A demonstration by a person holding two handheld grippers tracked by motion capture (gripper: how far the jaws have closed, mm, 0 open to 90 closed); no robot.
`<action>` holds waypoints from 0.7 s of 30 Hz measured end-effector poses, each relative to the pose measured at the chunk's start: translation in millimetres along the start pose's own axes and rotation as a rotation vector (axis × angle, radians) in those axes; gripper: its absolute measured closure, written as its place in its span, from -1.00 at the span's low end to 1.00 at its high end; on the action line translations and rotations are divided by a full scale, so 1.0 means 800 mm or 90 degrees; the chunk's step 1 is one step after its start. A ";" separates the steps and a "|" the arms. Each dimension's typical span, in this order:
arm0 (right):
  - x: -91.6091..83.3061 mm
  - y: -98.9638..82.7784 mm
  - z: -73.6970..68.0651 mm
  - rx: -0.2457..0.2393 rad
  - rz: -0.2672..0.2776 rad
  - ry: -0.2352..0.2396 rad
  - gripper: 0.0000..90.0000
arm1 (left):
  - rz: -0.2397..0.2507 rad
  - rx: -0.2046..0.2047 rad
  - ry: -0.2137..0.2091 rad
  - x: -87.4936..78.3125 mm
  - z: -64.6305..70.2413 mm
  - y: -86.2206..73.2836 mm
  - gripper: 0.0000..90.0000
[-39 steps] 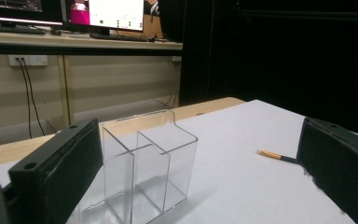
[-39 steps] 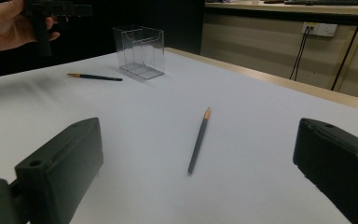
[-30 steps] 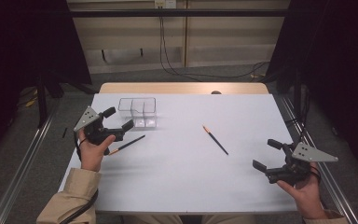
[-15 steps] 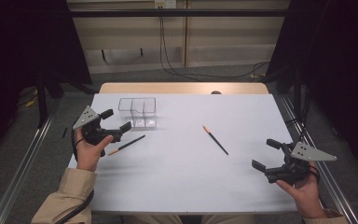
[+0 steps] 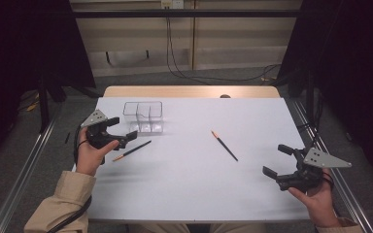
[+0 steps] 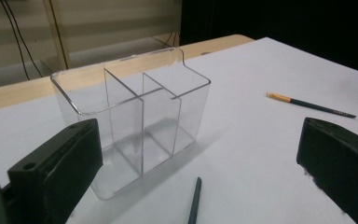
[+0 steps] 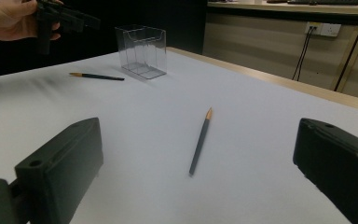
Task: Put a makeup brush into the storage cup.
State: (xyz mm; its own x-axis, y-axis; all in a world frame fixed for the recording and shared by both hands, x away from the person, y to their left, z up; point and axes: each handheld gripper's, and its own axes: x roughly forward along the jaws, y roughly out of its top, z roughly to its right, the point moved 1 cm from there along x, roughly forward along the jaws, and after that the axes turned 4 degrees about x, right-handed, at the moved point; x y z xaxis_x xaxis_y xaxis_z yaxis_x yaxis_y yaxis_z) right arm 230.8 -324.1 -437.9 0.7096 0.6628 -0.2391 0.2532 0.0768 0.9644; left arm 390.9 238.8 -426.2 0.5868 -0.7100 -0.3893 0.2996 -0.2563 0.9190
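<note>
A clear plastic box (image 5: 143, 116) with compartments stands at the table's back left, empty in the left gripper view (image 6: 135, 116). One dark pencil (image 5: 132, 151) lies just in front of it, its tip showing between the left jaws (image 6: 195, 200). My left gripper (image 5: 122, 129) hovers open beside the box, holding nothing (image 6: 200, 140). A second pencil (image 5: 224, 145) lies right of centre. My right gripper (image 5: 276, 159) is open near the front right, its jaws framing that pencil (image 7: 200, 140) from a distance. The box (image 7: 141, 49) and the first pencil (image 7: 97, 76) lie farther off.
White sheet (image 5: 194, 194) covers the table; a wooden strip (image 5: 189, 91) shows along the far edge. Metal rails (image 5: 24, 174) run along both sides. Cables hang on the wall behind (image 5: 175, 53).
</note>
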 end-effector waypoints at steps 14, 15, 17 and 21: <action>0.001 0.000 0.000 -0.002 -0.003 0.002 -0.97 | -0.179 0.002 -0.011 0.012 -0.004 0.009 -1.00; 0.002 0.000 0.000 -0.002 -0.004 0.003 -0.97 | -0.192 0.002 -0.011 0.013 -0.004 0.009 -1.00; 0.002 -0.001 0.000 -0.002 -0.006 0.004 -0.97 | -0.212 -0.007 -0.009 0.016 -0.004 0.009 -1.00; 0.002 -0.001 -0.001 -0.002 -0.009 0.006 -0.97 | -0.270 -0.004 -0.021 0.019 -0.004 0.006 -1.00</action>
State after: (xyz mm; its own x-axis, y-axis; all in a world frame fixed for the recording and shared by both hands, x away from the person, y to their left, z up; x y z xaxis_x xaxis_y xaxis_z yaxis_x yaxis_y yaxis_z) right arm 231.5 -322.2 -439.1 0.6998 0.6684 -0.2520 0.2612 0.0890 0.9612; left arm 403.5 228.5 -427.7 0.3866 -0.5632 -0.7303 0.5137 -0.5261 0.6777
